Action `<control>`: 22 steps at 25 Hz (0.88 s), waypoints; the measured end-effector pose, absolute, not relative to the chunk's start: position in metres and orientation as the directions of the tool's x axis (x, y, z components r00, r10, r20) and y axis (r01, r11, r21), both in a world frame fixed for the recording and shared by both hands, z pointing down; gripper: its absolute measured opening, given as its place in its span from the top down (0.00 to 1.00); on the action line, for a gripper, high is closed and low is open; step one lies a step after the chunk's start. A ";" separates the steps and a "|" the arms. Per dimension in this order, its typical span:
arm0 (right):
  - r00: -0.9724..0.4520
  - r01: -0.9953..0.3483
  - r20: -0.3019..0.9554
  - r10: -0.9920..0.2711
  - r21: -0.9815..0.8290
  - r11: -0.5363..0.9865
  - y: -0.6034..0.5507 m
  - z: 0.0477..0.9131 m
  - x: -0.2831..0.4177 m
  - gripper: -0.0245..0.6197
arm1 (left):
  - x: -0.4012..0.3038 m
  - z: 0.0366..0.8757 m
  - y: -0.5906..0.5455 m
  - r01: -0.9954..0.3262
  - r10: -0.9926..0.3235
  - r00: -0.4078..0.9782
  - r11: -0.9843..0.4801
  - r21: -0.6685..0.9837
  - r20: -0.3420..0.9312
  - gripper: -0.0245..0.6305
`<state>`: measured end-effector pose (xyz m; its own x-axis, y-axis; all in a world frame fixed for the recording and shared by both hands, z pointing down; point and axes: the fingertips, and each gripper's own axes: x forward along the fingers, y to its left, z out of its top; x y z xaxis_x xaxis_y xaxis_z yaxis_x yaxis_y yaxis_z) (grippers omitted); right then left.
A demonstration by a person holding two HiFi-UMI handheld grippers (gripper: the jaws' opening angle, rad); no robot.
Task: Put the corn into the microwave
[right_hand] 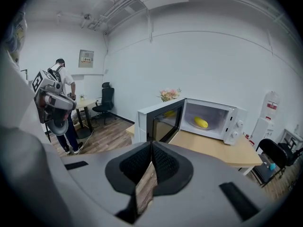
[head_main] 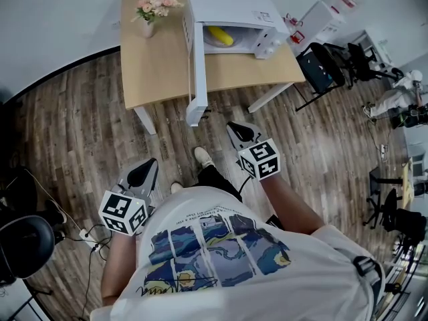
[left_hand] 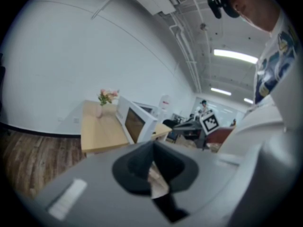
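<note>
The yellow corn [head_main: 220,36] lies inside the white microwave [head_main: 231,9] on the wooden table [head_main: 157,65]; its door [head_main: 194,72] hangs wide open toward me. The right gripper view shows the corn [right_hand: 200,122] in the lit cavity behind the open door [right_hand: 163,122]. Both grippers are held back over the floor, well short of the table. My left gripper [head_main: 142,174] is shut with nothing in it, as is my right gripper [head_main: 242,132]. In each gripper view the jaws meet: left [left_hand: 152,145], right [right_hand: 152,145]. The left gripper view has the microwave [left_hand: 135,122] from its door side.
A vase of pink flowers [head_main: 152,9] stands at the table's far left corner. A black chair [head_main: 321,69] sits right of the table, an office chair [head_main: 23,246] at lower left. Cables lie on the floor [head_main: 90,236]. Another person [right_hand: 61,72] stands by a far desk.
</note>
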<state>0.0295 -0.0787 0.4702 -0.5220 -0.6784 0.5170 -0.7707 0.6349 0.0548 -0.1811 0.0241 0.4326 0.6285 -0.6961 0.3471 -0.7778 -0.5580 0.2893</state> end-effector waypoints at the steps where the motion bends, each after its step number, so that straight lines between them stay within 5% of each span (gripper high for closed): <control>1: -0.523 -0.770 0.516 -0.679 0.055 0.635 -0.079 0.469 0.029 0.94 | -0.182 0.433 0.025 -0.779 -0.696 0.628 -0.557 0.289 0.349 0.95; 22: -0.507 -0.783 0.528 -0.681 0.049 0.620 -0.119 0.478 0.054 0.95 | -0.167 0.433 -0.011 -0.781 -0.695 0.624 -0.533 0.325 0.359 0.95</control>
<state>0.0540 -0.1189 0.4783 -0.5068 -0.6814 0.5281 -0.7829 0.6202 0.0488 -0.1672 -0.0108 0.4329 0.6235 -0.6946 0.3588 -0.7810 -0.5332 0.3250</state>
